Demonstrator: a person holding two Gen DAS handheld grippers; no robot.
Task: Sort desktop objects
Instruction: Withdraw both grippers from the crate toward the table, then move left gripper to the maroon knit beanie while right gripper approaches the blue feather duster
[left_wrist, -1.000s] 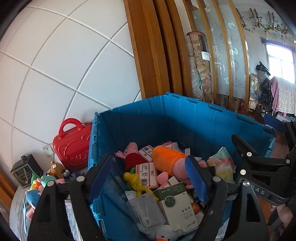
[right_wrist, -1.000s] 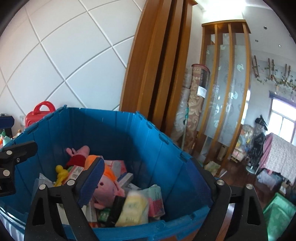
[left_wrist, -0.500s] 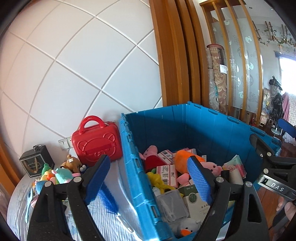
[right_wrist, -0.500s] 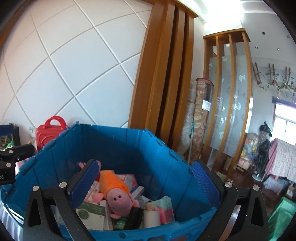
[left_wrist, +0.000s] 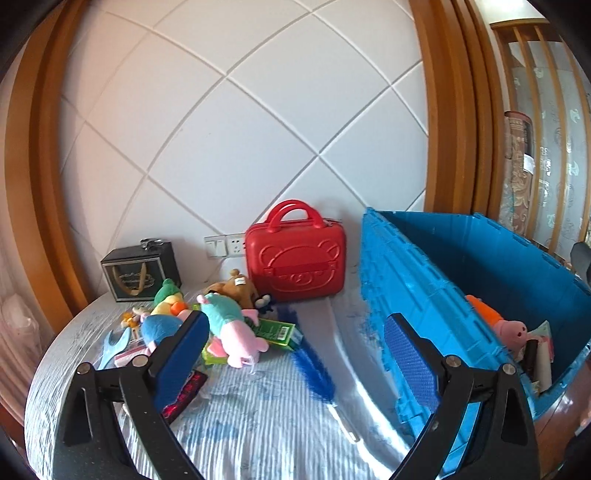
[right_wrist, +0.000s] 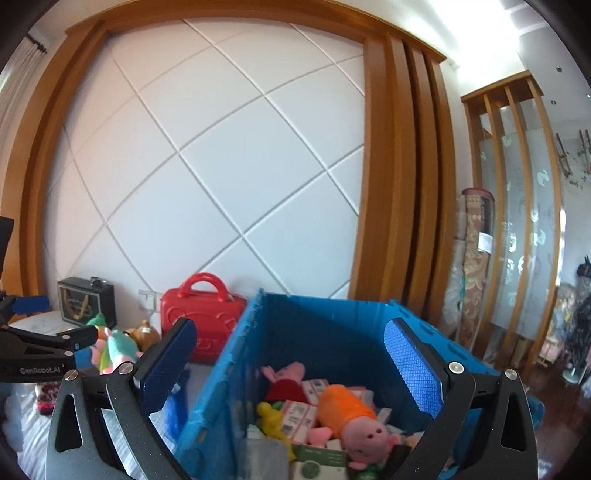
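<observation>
- Left gripper (left_wrist: 295, 343): jaws wide and opening further, nothing between the pads; it points over the desk (left_wrist: 258, 417), covered with a blue-striped cloth.
- Right gripper (right_wrist: 288, 362): jaws fully spread, empty, above the blue crate (right_wrist: 314, 325).
- Legible writing: "GenRobot.AI" on the left gripper's body, seen in the right wrist view.
- Unsorted items lie in a pile on the desk: teal-and-pink plush (left_wrist: 231, 328), brown bear plush (left_wrist: 236, 288), green box (left_wrist: 277, 332) with a barcode label; its print is too small to read.
- Crate contents: orange-and-pink pig plush (right_wrist: 351, 421), barcoded cartons (right_wrist: 299, 410), yellow figure (right_wrist: 271, 415).
- Red bear-embossed case (left_wrist: 295, 258) stands between pile and crate.
</observation>
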